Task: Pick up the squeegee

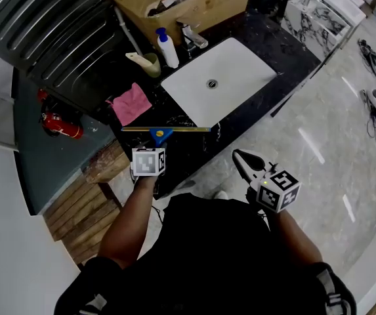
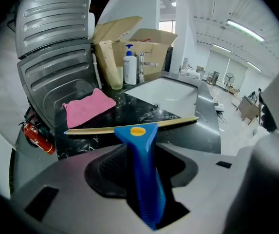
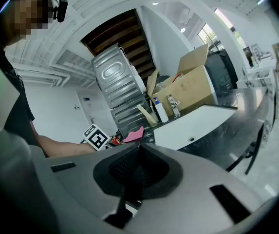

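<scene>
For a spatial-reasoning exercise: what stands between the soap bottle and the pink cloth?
A beige cup, between soap bottle and pink cloth; the head view shows it.

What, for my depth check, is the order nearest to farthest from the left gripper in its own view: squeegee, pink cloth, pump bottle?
1. Squeegee, between the jaws.
2. Pink cloth, left on the counter.
3. Pump bottle, back by the cardboard box.
</scene>
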Demonstrator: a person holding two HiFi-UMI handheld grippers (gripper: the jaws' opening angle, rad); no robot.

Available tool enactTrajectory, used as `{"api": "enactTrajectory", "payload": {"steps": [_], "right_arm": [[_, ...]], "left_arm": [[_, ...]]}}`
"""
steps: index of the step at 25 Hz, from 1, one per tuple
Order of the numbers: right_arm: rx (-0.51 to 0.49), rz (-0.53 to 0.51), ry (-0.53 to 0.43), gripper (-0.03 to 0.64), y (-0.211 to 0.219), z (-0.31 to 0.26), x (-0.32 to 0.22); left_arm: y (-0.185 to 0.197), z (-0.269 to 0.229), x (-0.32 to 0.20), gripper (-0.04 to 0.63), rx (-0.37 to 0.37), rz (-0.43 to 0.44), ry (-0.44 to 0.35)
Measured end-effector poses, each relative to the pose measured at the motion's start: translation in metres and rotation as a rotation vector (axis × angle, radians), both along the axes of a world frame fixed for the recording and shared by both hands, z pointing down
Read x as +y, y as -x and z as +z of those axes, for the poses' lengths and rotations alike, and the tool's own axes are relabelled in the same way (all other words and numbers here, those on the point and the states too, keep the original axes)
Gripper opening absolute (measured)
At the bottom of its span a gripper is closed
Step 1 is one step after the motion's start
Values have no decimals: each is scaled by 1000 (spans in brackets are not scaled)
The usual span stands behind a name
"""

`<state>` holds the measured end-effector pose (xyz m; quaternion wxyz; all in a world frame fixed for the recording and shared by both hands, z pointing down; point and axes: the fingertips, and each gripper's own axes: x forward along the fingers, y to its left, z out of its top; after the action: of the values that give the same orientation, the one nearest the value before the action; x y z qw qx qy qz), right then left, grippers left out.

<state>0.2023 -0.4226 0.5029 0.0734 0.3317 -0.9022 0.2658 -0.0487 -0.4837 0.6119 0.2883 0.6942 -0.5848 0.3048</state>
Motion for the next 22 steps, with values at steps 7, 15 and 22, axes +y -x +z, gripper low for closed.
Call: {"api": "enactTrajectory", "payload": {"steps": [7, 15, 22], "right_arm": [[-1, -23, -9, 9, -1, -1, -4], [8, -17, -5, 9, -7, 2, -7], [20, -20, -1, 9, -5, 3, -4]], "left_arm": [[1, 12, -4, 193, 1, -10, 7], [-1, 21, -3, 169, 49, 2, 35], [-1, 18, -4, 163, 67, 0, -34]]}}
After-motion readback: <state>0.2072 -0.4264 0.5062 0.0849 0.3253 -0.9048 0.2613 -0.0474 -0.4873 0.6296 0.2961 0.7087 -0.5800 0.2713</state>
